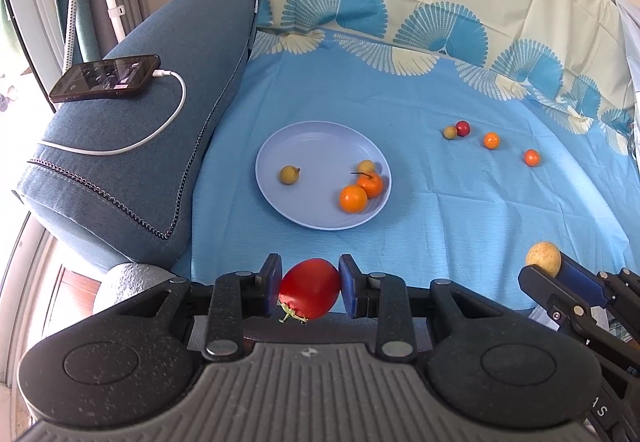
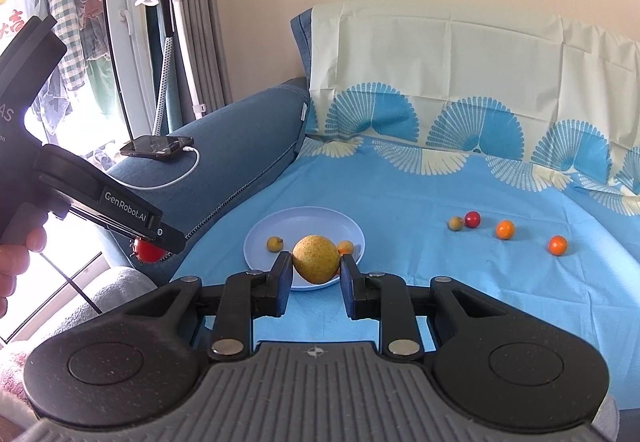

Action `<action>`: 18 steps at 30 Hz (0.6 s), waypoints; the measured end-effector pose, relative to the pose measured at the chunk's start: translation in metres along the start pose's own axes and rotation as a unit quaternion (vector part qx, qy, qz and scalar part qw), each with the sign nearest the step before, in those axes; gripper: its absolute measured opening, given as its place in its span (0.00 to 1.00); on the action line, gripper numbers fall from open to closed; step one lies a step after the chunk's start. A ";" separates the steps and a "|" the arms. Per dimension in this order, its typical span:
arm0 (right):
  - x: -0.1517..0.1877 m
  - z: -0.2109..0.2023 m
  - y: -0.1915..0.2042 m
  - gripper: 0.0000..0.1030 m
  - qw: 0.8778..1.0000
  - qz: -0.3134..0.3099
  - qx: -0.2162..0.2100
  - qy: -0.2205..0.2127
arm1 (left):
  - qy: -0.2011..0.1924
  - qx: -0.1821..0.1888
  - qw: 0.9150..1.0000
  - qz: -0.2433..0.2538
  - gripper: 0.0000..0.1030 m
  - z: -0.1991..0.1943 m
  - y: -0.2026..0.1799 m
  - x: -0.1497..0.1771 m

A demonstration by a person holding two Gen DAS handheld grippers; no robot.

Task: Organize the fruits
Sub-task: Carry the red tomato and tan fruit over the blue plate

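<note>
Both claws were loaded — the left claw (image 1: pixel 309 290) gripped a glossy red tomato with a green stalk (image 1: pixel 309 288), the right claw (image 2: pixel 315 269) a speckled yellow round fruit (image 2: pixel 315 259). Each hung short of the pale blue round plate (image 1: pixel 304 145) on the blue printed cloth (image 1: pixel 460 201) over the sofa seat. The step in hand looked like carrying to the plate; next, each load would need lowering onto bare plate — clear of the small orange citrus fruits (image 1: pixel 362 191) — before release.
</note>
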State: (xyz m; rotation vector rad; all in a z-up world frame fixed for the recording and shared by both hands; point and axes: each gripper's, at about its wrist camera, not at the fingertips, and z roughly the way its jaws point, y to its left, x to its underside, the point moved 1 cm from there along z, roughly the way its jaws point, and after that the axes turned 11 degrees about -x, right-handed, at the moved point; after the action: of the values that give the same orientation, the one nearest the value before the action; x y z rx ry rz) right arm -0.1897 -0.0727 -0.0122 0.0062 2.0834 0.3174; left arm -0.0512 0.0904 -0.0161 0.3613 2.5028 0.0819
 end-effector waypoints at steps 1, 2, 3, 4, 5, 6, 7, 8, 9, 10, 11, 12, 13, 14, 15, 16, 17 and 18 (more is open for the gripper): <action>0.000 0.001 0.000 0.26 1.000 0.000 0.000 0.001 | 0.000 0.000 1.000 -0.001 0.33 0.001 0.000 -0.001; 0.000 0.002 0.000 0.26 1.000 0.000 0.000 0.003 | 0.001 0.000 1.000 -0.002 0.33 0.002 0.001 -0.001; 0.000 0.003 0.000 0.26 1.000 0.000 0.000 0.005 | 0.001 0.000 1.000 -0.003 0.33 0.003 0.001 -0.002; 0.000 0.004 -0.001 0.26 1.000 0.000 -0.001 0.007 | 0.002 0.000 1.000 -0.004 0.33 0.004 0.002 -0.003; 0.000 0.006 -0.002 0.26 1.000 0.000 -0.001 0.009 | 0.002 0.000 1.000 -0.006 0.33 0.006 0.003 -0.004; 0.000 0.007 -0.002 0.26 1.000 -0.002 -0.001 0.011 | 0.002 0.000 1.000 -0.007 0.33 0.007 0.003 -0.005; -0.001 0.009 -0.002 0.26 1.000 -0.003 0.000 0.013 | 0.003 0.000 1.000 -0.008 0.33 0.008 0.003 -0.006; -0.001 0.010 -0.003 0.26 1.000 -0.005 0.001 0.014 | 0.004 0.000 1.000 -0.009 0.33 0.010 0.004 -0.008; -0.002 0.011 -0.003 0.26 1.000 -0.006 0.002 0.015 | 0.004 0.000 1.000 -0.011 0.33 0.012 0.005 -0.011; -0.003 0.013 -0.004 0.26 1.000 -0.007 0.003 0.016 | 0.005 0.000 1.000 -0.013 0.33 0.014 0.006 -0.013; -0.004 0.015 -0.005 0.26 1.000 -0.006 0.005 0.017 | 0.004 0.000 1.000 -0.014 0.33 0.016 0.007 -0.016; -0.006 0.018 -0.006 0.26 1.000 -0.006 0.006 0.018 | 0.004 0.000 1.000 -0.016 0.33 0.017 0.008 -0.018; -0.007 0.020 -0.006 0.26 1.000 -0.005 0.007 0.019 | 0.004 -0.001 1.000 -0.017 0.33 0.020 0.009 -0.021; -0.009 0.023 -0.007 0.26 1.000 -0.004 0.007 0.020 | 0.004 -0.001 1.000 -0.019 0.33 0.022 0.010 -0.023; -0.010 0.026 -0.008 0.26 1.000 -0.004 0.008 0.021 | 0.005 -0.001 1.000 -0.020 0.33 0.023 0.011 -0.026; -0.012 0.030 -0.009 0.26 1.000 -0.004 0.008 0.021 | 0.006 -0.001 1.000 -0.021 0.33 0.026 0.012 -0.028; -0.013 0.034 -0.009 0.26 1.000 -0.004 0.008 0.023 | 0.006 -0.002 1.000 -0.022 0.33 0.029 0.013 -0.031; -0.014 0.037 -0.010 0.26 1.000 -0.004 0.007 0.025 | 0.007 -0.002 1.000 -0.023 0.33 0.031 0.013 -0.034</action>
State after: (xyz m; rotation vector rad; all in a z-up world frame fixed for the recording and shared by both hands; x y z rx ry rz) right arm -0.1495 -0.0758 -0.0204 -0.0021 2.1351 0.2994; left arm -0.0034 0.0931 -0.0208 0.3011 2.5238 0.0721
